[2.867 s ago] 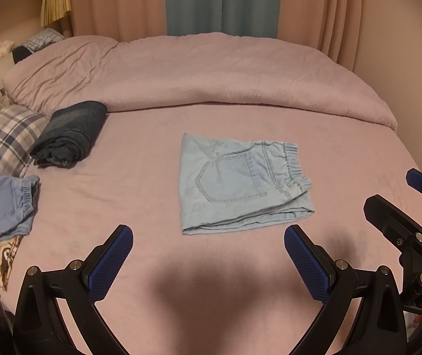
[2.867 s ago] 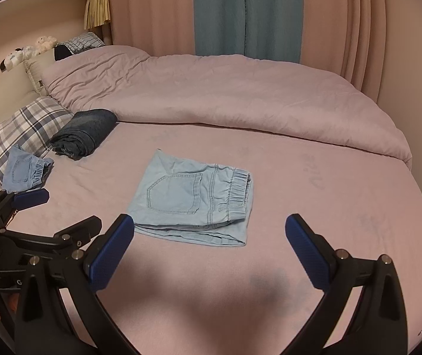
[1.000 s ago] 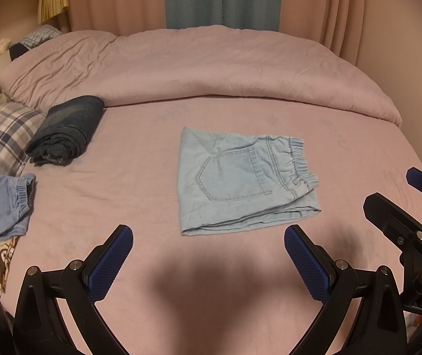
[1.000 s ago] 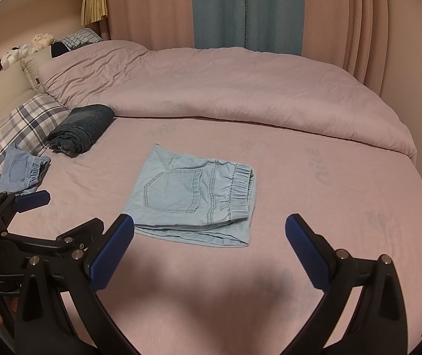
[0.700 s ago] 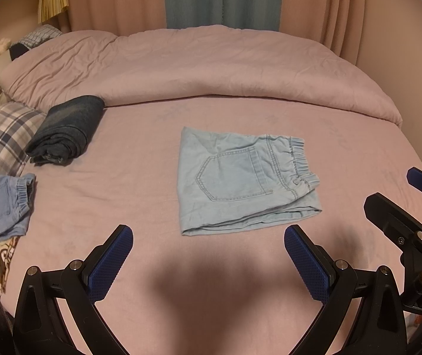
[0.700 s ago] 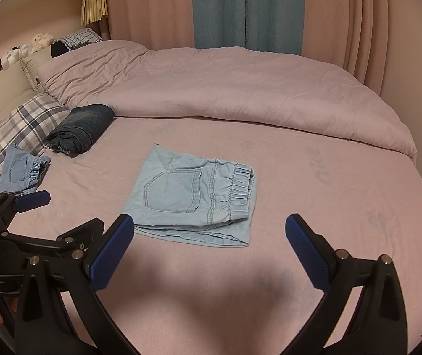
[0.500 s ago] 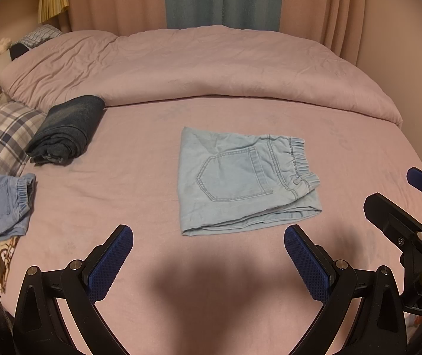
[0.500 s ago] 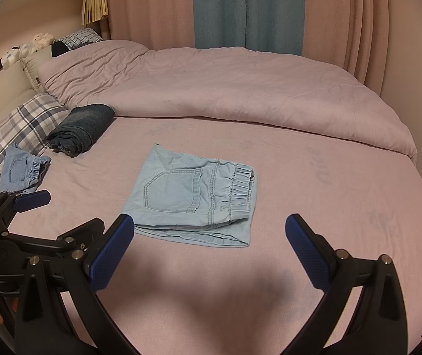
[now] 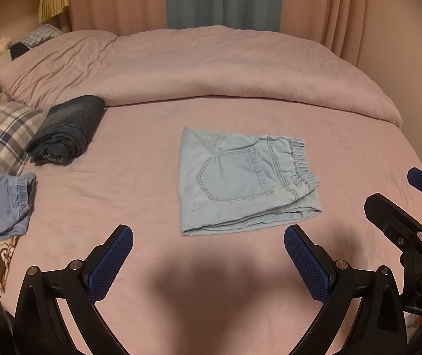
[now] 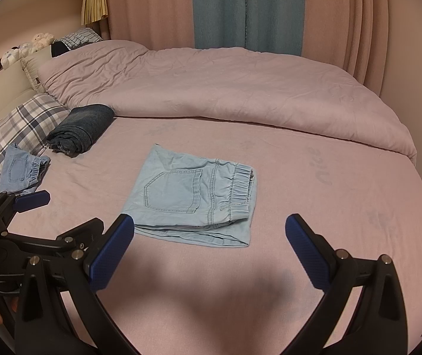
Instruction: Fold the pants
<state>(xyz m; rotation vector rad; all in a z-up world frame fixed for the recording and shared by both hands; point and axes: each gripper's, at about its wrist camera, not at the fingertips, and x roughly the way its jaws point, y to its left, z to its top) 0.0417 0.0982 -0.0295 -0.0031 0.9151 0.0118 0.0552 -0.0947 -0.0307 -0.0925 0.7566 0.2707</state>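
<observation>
The black left gripper with blue ribbed pads and its matching right gripper are hovering side by side above the near edge of the pink bedsheet, jaws spread wide and holding nothing. The folded light-blue denim pants are lying flat just beyond both grippers, back pocket up, elastic waistband to the right, touching neither tool. Well to the left of the pants, a rolled dark-blue denim garment is resting beside a plaid pillow, with a smaller folded light-blue denim piece near that pillow. Behind the pants, a bunched pink duvet is lining the far side. Bare sheet is surrounding the pants on every side.
</observation>
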